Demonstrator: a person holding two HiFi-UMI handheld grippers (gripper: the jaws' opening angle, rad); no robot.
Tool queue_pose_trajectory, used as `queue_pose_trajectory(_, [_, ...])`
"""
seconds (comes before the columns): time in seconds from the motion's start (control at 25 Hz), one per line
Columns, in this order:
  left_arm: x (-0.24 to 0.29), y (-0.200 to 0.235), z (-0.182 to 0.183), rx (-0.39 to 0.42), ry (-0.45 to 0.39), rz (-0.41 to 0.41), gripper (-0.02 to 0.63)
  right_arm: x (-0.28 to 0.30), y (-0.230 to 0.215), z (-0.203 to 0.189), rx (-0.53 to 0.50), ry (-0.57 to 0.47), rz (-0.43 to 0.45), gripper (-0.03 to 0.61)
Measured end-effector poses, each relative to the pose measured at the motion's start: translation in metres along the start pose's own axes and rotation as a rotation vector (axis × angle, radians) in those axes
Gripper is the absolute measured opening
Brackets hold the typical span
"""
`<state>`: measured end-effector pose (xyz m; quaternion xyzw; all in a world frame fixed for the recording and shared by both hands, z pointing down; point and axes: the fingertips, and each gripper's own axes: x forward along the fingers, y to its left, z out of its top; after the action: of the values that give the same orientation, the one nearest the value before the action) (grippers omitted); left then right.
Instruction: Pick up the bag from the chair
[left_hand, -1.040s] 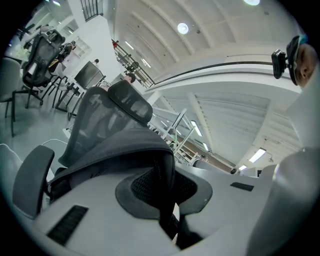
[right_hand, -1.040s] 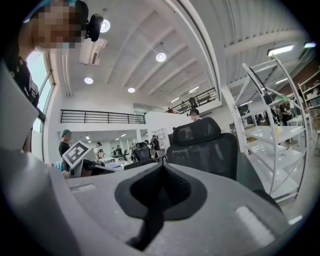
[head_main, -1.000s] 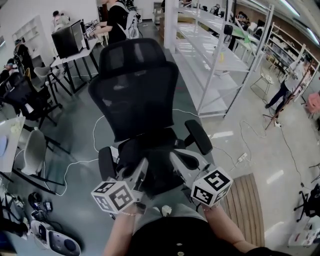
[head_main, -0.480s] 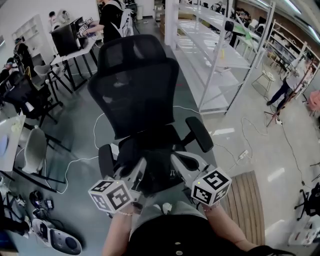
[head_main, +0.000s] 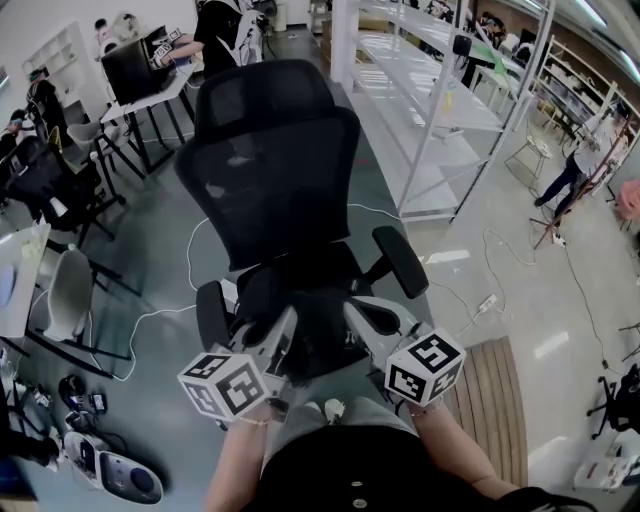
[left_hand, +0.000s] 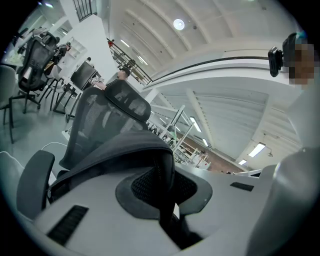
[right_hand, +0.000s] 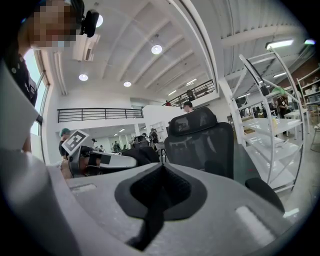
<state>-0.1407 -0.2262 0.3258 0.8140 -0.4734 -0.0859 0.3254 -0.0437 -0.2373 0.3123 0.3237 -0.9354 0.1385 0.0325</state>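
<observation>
Directly ahead, the black bag (head_main: 300, 305) lies on the seat of a black mesh office chair (head_main: 270, 170), low against the backrest. The left tool (head_main: 288, 322) is closed on a dark strap (left_hand: 120, 152) of the bag, which arches over one jaw and drops into the seam between the two. The right tool (head_main: 352, 305) sits just beside the bag, jaws together, with nothing visible between them. Both tools lie between the chair's armrests (head_main: 400, 262), which flank the seat closely on either side. A white cable (head_main: 150, 322) trails over the floor left of the chair. To its right stands white metal shelving (head_main: 430, 110), with a slatted wooden panel (head_main: 490, 410) on the floor nearer the person. Behind, a bench (head_main: 160, 95) carries a monitor (head_main: 135, 72), and a person (head_main: 225, 30) stands at it.
</observation>
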Motion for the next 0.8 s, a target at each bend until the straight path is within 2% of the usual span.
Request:
queue_pose_trajectory(0.48, [-0.003,-0.005,-0.006,0.001,0.012,-0.014,0.048,-0.005,0.003,-0.001,-0.023,0.010,-0.018,-0.002])
queue_pose_trajectory(0.8, [-0.006,-0.002,-0.010,0.006,0.019,0.004,0.048,-0.007,0.008,-0.005,-0.034,0.019,0.004,-0.002])
